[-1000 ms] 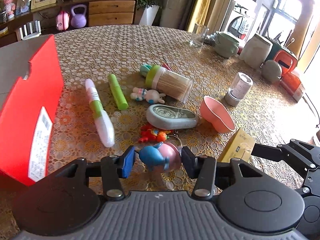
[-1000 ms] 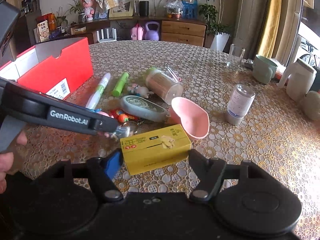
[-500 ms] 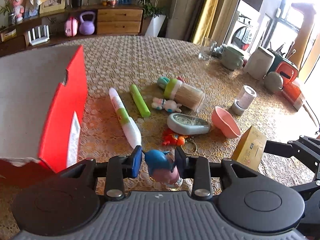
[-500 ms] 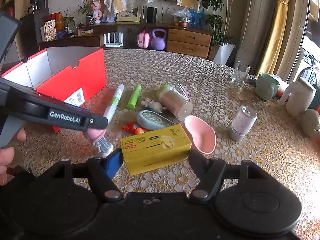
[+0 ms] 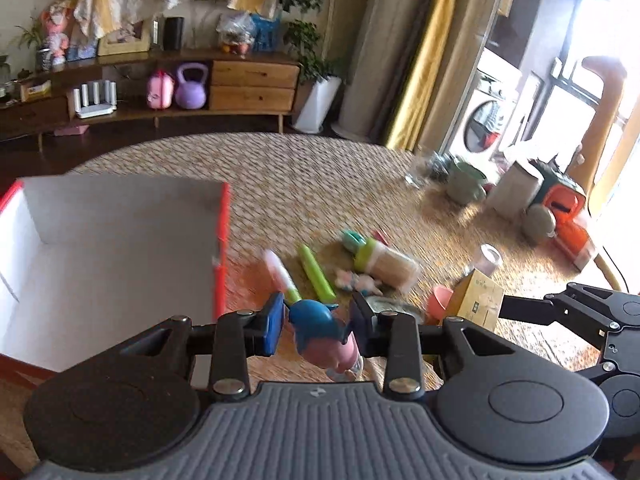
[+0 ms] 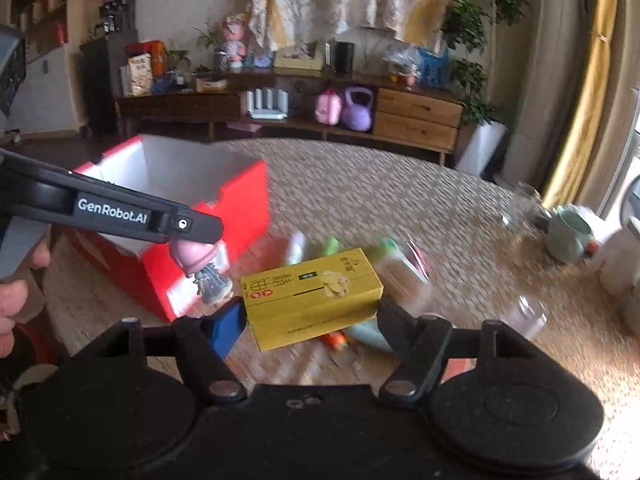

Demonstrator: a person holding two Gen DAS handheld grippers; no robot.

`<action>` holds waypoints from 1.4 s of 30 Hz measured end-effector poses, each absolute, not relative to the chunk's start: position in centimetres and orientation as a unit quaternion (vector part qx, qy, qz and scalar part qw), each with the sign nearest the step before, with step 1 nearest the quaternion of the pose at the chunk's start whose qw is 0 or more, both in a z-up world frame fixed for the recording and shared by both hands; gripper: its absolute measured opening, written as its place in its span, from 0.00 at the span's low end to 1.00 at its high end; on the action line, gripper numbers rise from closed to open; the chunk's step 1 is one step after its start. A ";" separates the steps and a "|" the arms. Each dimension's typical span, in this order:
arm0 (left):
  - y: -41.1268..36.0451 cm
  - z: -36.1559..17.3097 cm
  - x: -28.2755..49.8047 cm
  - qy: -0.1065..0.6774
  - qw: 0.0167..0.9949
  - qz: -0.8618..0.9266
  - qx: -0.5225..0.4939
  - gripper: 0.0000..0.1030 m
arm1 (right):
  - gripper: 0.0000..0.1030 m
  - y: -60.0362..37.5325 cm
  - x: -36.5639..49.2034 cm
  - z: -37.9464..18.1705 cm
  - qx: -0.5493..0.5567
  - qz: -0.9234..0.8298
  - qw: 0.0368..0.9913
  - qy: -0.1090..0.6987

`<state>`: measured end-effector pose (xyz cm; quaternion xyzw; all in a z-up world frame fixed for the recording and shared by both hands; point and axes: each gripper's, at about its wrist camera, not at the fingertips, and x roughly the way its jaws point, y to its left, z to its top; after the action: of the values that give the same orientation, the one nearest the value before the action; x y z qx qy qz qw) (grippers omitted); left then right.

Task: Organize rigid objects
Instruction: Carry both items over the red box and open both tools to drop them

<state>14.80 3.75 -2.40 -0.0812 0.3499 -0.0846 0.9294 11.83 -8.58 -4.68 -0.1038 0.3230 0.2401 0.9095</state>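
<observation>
The round surface [image 5: 320, 184] under a lace-patterned cloth is carrying everything, and its far half is lying bare. At its left the red box [image 5: 222, 248] is standing open, its pale inside showing nothing in it. The right gripper [image 6: 310, 320] is clamping a yellow carton [image 6: 312, 296] between its pads, and the carton is hanging clear above the clutter, to the right of the box. The left gripper [image 5: 316, 326] is pinching a small toy [image 5: 320, 332] with a blue top and a pink body; its jaws have just been closing, and they are pressing on the toy's sides. The toy is hanging in the air just right of the box's near right corner. Down on the surface, blurred, a jar of toothpicks [image 5: 388, 266] is lying on its side right of centre. Left of it a green tube [image 5: 318, 276] and a white pen [image 5: 280, 272] are lying side by side, near the box. A pink dish [image 5: 438, 306] is sitting just right of the left gripper's fingers, beside the carton.
</observation>
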 end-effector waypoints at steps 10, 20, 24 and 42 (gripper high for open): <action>10.9 0.4 15.8 0.328 0.939 -0.026 -0.103 0.34 | 0.69 -1.4 14.5 -2.8 -0.125 0.302 0.891 0.315; 17.3 -1.4 18.1 0.351 0.931 0.025 -0.097 0.34 | 0.69 6.2 18.4 -5.0 -0.132 0.347 0.856 0.361; 19.4 -2.8 19.4 0.368 0.925 0.041 -0.082 0.34 | 0.69 8.9 18.9 -6.8 -0.138 0.356 0.841 0.384; 23.5 -8.4 23.3 0.438 0.893 0.058 -0.082 0.34 | 0.63 15.5 22.2 -12.4 -0.216 0.321 0.785 0.484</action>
<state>23.27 23.45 -8.43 -0.0818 0.4382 0.0575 0.8933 22.17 15.49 -12.37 -0.2159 0.4837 0.3207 0.7852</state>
